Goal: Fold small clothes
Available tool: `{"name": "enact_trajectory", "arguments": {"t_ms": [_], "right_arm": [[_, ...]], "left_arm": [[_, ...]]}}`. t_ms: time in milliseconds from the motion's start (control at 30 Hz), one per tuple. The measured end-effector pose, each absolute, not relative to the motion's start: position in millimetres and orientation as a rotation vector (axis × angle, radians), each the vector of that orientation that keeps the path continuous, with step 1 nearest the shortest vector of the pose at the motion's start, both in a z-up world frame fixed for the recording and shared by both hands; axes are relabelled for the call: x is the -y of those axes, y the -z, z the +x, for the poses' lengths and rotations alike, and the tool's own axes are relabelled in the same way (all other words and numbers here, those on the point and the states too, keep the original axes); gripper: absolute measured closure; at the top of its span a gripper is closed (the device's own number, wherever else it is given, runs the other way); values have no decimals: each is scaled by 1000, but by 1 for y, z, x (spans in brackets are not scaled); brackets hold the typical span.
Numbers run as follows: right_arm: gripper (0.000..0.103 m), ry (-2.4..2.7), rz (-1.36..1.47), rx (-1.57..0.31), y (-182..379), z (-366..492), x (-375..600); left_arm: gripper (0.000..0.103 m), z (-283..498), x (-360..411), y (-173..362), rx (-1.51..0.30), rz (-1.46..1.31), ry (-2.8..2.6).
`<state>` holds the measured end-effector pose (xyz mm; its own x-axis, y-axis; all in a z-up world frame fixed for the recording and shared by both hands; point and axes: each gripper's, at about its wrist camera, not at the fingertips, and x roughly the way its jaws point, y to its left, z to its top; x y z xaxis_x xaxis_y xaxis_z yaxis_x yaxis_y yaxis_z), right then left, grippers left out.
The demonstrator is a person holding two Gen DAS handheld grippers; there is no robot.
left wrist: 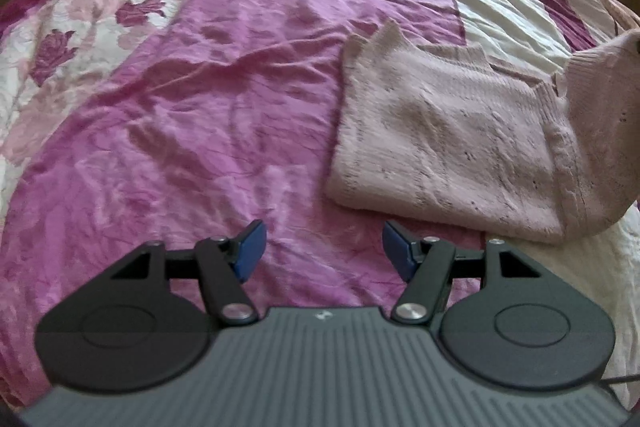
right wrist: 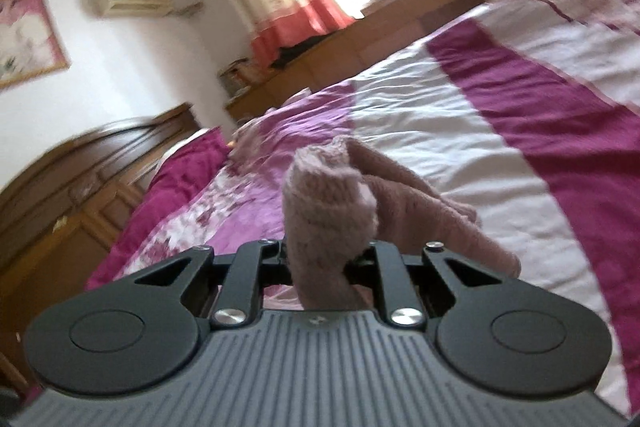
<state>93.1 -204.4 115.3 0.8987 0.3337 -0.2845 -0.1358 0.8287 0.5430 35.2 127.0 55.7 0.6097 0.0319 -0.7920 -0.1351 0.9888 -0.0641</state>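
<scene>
The left tongs (left wrist: pixel 322 251) hang with their blue pads well apart and nothing between them, above the crinkled pink-and-white floral bedspread (left wrist: pixel 200 115). The right tongs (right wrist: pixel 322 251) are clamped on a bunched fold of the pale pink knitted sweater (left wrist: pixel 452 143), lifting that ribbed edge off the bed. The rest of the soft, nubbly sweater lies roughly flat on the bedspread, just ahead and right of the left tongs.

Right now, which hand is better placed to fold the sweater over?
Right. The right gripper already grips the sweater by a lifted part; the left gripper hangs open and empty beside it.
</scene>
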Motion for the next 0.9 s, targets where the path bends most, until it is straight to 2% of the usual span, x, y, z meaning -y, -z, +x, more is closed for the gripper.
{"name": "enact_trajectory", "arguments": {"t_ms": [300,600,700,767,900], "right_arm": [[85,-393,294,-447,-113,103,91],[84,-466,-35,-634,-57,108,-14],[71,-473,-70,-628,-50,103,-18],[54,-510,-49,-642,-52,99,-16],[45,-561,3,-656,-62,78,-1]], "left_arm": [[37,26,-159,-56,-899,-189,-141],[37,24,-180,-53,-876,-225,-152],[37,27,-185,-54,-865,-226,-151],[37,31,-187,-57,-853,-230,-141],[37,42,-187,-68,-805,-252,-103]]}}
